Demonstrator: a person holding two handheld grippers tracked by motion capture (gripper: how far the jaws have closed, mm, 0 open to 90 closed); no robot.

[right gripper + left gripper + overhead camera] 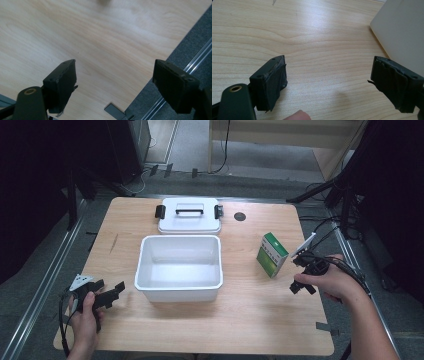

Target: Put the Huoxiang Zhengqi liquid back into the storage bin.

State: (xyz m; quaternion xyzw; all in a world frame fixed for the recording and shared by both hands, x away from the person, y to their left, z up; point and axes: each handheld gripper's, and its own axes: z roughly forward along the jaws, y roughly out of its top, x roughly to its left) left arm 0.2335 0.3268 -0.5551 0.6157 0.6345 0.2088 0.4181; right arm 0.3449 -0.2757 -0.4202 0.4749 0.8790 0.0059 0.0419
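We find the green box (272, 254) just left of the right gripper (306, 272) — nearer hand; both grippers' jaws released, left gripper (107, 296) included.

Each black tool, left (109, 293) and right (303, 274), has two blocky taped jaws, a grey plate and a black cable.

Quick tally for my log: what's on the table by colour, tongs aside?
White: 2, the open tub and its lid, lying apart behind it
Green and white: 1, the small box
Total: 3
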